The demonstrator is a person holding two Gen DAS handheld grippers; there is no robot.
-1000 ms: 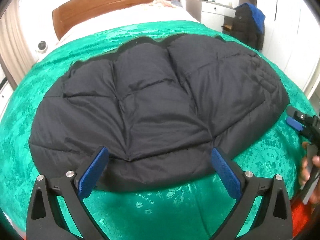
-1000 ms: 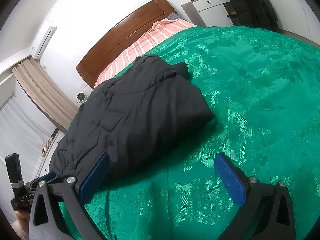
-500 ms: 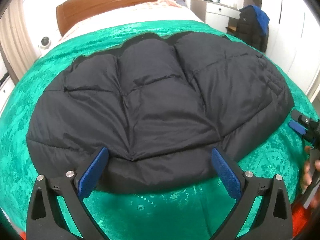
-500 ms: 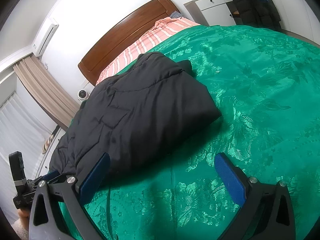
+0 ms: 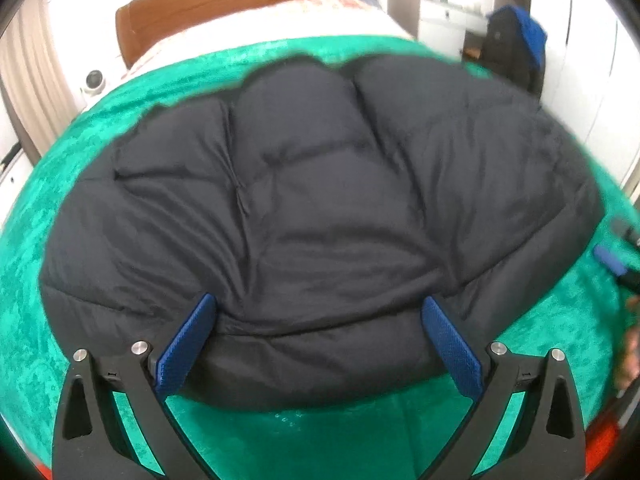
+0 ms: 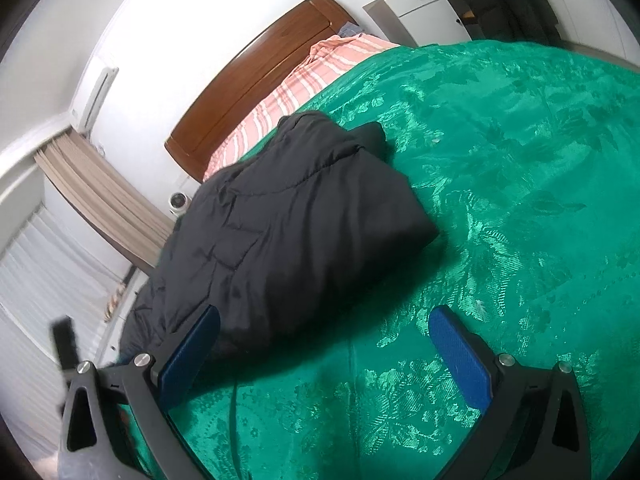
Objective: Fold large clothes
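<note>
Jacket: lies on the green bedspread, already folded into a compact quilted block. Left gripper is spread wide, hovering at its near edge, holding nothing. Right gripper is likewise released, beside the corner. Remaining: probably one more fold.
</note>
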